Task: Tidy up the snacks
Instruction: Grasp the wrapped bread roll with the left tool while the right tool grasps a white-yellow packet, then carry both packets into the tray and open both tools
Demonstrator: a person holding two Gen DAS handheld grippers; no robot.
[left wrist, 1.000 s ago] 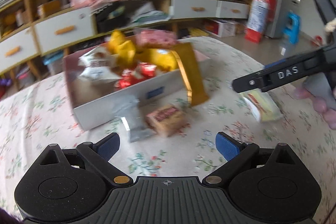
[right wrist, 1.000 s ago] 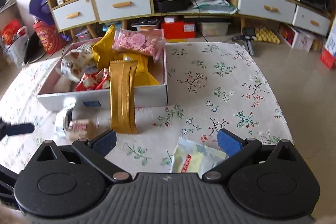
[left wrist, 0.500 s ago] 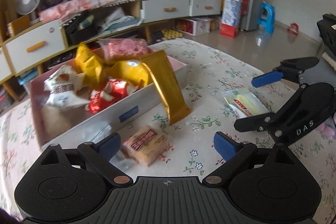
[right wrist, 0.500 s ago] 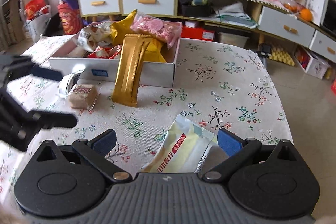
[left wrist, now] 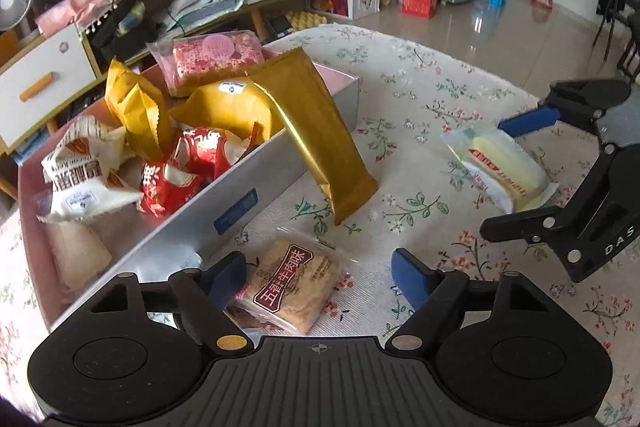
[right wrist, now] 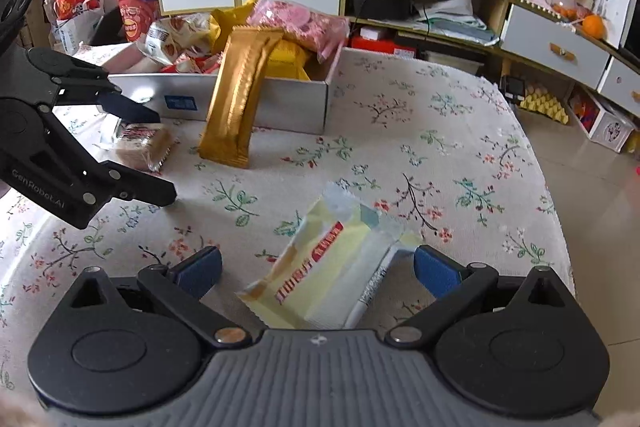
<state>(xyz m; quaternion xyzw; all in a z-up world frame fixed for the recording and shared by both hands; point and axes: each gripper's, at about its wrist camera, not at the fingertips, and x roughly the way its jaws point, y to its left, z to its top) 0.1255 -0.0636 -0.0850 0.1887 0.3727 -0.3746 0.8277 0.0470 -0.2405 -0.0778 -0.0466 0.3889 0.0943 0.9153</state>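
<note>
Left gripper [left wrist: 318, 273], fingers spread, has dropped closer to the brown biscuit pack [left wrist: 290, 285], which now lies between them at lower centre; right gripper [right wrist: 316, 265], likewise spread, has advanced over the yellow wafer pack [right wrist: 330, 267], now between its fingers at lower centre, the near end hidden under the gripper body; on the floral worktop [right wrist: 440, 155], the gold packet [left wrist: 320, 131] leans over the box [left wrist: 256, 183] wall, left of centre.

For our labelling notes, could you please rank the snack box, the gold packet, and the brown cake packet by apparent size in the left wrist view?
1. snack box
2. gold packet
3. brown cake packet, enlarged by nearness to the camera
</note>
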